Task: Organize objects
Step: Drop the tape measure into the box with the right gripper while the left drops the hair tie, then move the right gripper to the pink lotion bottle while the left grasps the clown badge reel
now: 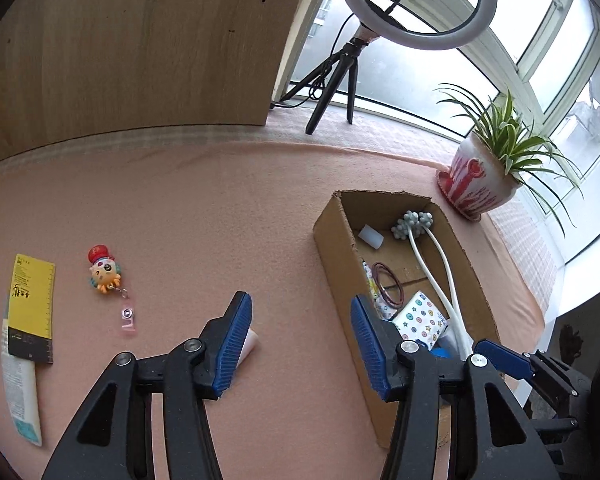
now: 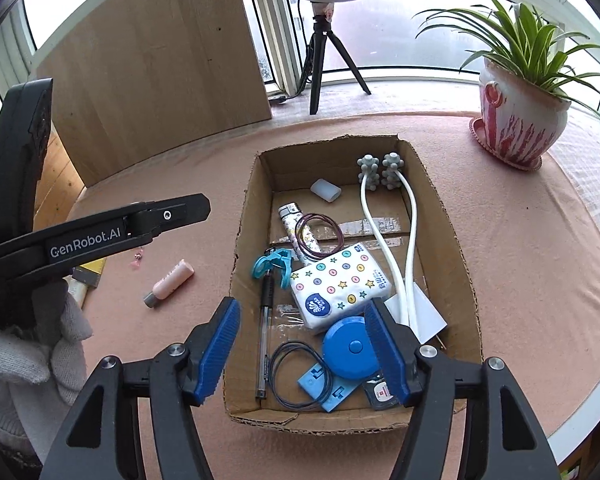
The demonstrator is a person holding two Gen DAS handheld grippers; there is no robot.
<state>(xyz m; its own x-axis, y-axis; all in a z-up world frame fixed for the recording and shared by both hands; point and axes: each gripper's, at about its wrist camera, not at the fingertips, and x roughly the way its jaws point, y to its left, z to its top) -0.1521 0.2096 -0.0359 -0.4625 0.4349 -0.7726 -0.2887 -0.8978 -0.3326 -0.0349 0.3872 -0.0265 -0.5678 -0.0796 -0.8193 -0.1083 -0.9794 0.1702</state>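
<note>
On the pink cloth point(image 1: 204, 208), a yellow ruler point(image 1: 32, 308) and octopus keychain point(image 1: 105, 274) lie at the left, with a pink tube point(image 2: 169, 284) nearer the box point(image 2: 244, 256). The left gripper point(image 1: 302, 344) hangs released above the cloth beside the box (tube partly behind its left finger). The right gripper point(image 2: 302, 350), also spread and empty, hovers over the box above a blue tape measure point(image 2: 350, 348) and tissue pack point(image 2: 340, 284).

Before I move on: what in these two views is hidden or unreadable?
- Pink tube: left view, mostly behind the left tongs' finger.
- Yellow card: right view, largely covered by the left tool's arm.
- Dark packet in the box: right view, partly behind the right tongs' finger, label too small.
- White tube: left view, print too small to read.
</note>
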